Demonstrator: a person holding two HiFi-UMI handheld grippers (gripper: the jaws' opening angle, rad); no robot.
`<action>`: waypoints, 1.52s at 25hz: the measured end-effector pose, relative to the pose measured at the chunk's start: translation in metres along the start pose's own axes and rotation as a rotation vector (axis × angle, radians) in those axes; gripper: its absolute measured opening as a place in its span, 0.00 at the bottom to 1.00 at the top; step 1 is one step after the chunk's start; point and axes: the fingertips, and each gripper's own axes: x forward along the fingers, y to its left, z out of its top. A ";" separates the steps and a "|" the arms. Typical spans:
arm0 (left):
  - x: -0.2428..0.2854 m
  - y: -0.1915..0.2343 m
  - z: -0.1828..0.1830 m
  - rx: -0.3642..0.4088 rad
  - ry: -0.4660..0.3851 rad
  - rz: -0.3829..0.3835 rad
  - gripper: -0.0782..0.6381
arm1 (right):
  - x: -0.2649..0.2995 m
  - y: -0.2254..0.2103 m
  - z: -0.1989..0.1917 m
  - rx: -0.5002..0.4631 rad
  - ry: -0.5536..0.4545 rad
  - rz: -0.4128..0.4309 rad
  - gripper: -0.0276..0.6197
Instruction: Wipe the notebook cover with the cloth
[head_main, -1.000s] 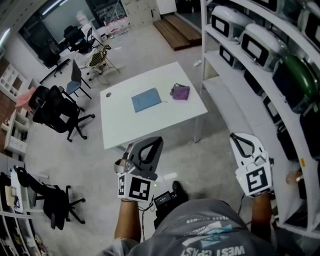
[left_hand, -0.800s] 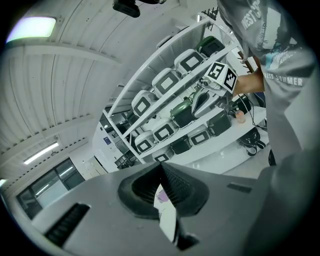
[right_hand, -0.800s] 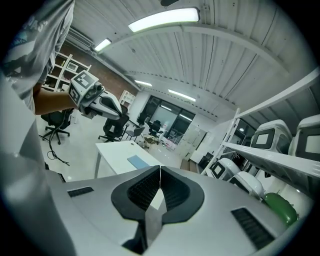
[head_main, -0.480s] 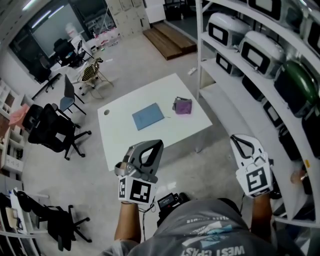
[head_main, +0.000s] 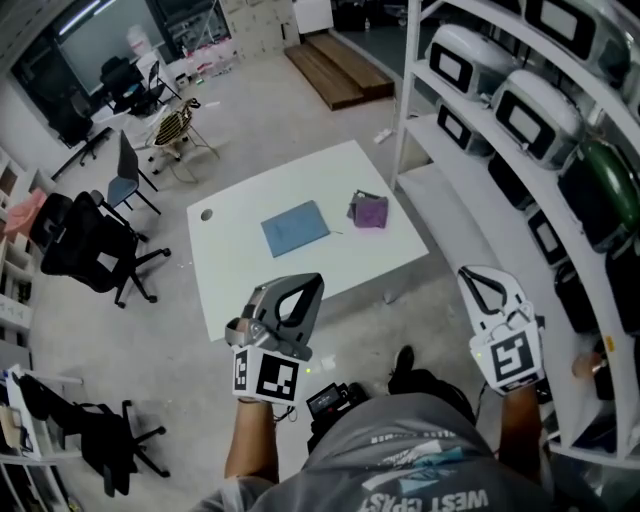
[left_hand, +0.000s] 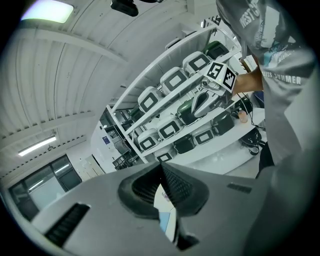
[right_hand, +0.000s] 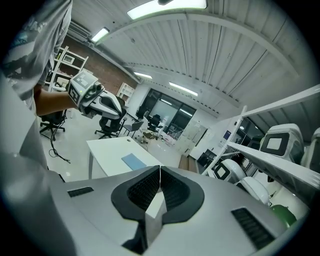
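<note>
The left hand-held gripper and right hand-held gripper are hanging closed, empty, the cloth and notebook lying untouched on the counter.

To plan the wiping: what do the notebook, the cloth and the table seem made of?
Notebook: flat, matte blue cover, perhaps card or plastic; too far to tell.
Cloth: soft purple fabric, judged by its crumpled folds.
Table: hard white top, likely laminate, smooth and even.

Head view looks steeply down at a far table — right gripper view shares it.
</note>
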 end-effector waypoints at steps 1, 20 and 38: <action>0.001 0.002 -0.003 -0.005 0.010 0.005 0.11 | 0.006 -0.001 0.000 -0.001 -0.004 0.010 0.09; 0.090 0.087 -0.050 -0.047 0.259 0.193 0.11 | 0.198 -0.076 -0.007 -0.017 -0.161 0.278 0.09; 0.137 0.125 -0.093 -0.113 0.367 0.253 0.11 | 0.301 -0.091 -0.023 -0.006 -0.169 0.416 0.09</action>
